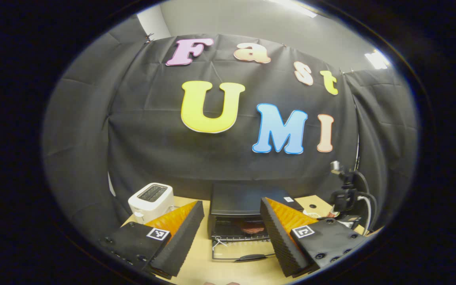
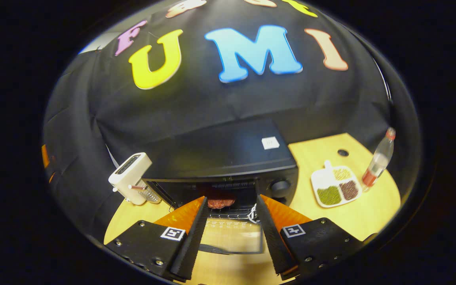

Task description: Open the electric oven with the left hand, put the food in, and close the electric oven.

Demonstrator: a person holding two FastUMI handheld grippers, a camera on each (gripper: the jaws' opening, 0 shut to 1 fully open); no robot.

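A black electric oven stands on the wooden table with its glass door folded down flat toward me. A reddish piece of food lies on the rack inside the cavity. My left gripper is open, held back from the lowered door with nothing between its fingers. My right gripper is open too, hovering over the lowered door in front of the cavity, and it holds nothing.
A white toaster stands left of the oven. A white divided plate with green, dark and pale foods and a clear bottle with a red cap sit to the right. A camera stand with cables rises at the right table edge.
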